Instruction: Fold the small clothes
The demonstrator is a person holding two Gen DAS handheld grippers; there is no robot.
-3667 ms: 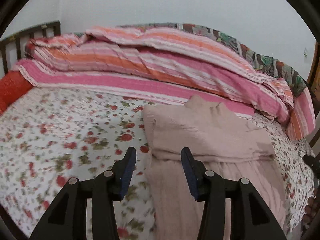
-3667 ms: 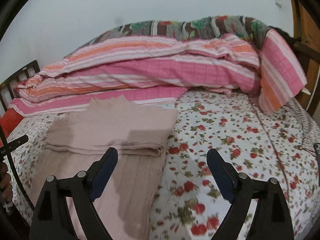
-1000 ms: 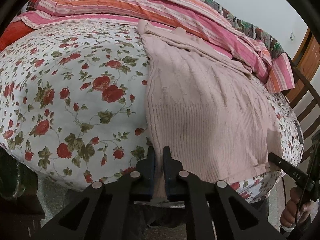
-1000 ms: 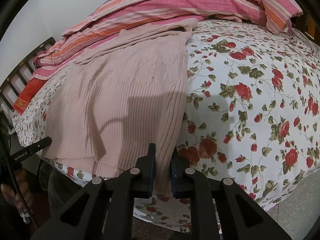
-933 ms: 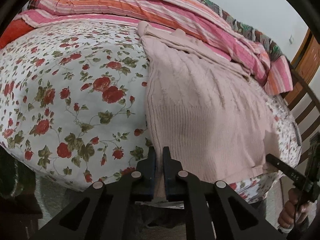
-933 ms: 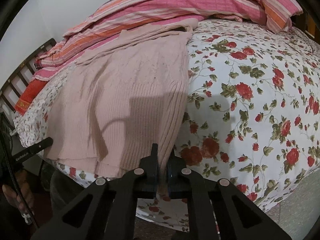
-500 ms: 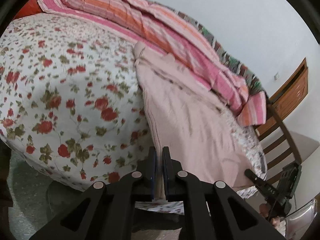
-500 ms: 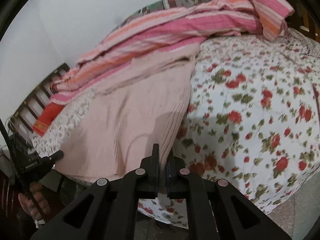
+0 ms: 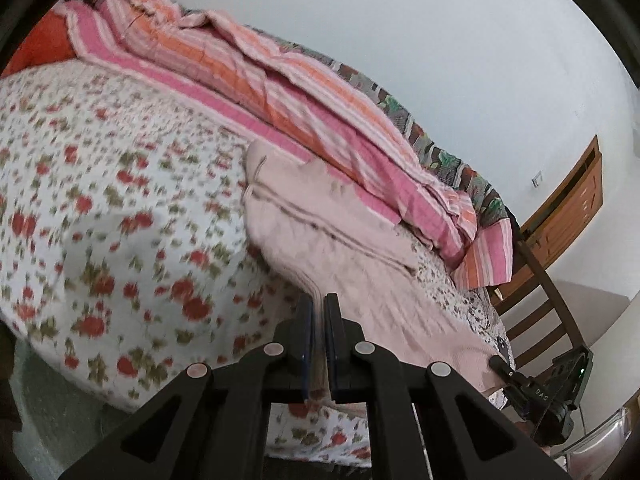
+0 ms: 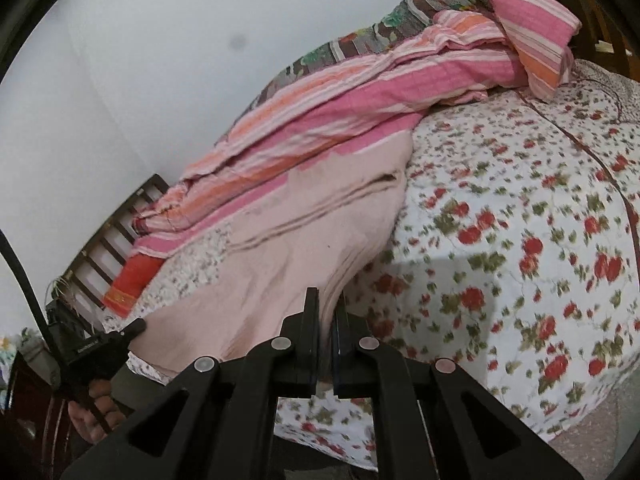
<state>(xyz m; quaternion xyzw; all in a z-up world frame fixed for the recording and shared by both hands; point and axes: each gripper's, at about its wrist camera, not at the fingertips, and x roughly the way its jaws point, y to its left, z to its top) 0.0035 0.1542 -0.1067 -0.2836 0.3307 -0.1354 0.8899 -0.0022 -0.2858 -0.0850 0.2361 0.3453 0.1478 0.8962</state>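
Pink sweater (image 9: 320, 224) lay on floral bedsheet (image 9: 100, 216), near hem lifted. Left gripper (image 9: 318, 308) and right gripper (image 10: 326, 304) each clamped one hem corner, apparently; frames blurred.

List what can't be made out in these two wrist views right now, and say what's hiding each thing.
- Pink sweater hem, left wrist view: pinched between the left gripper fingers, so the clamped edge is hidden.
- Same hem, right wrist view: covered by the right gripper.
- Floral bedsheet pattern, left wrist view: smeared by motion blur.
- Striped blanket, right wrist view: its far end is cut off by the lens rim.
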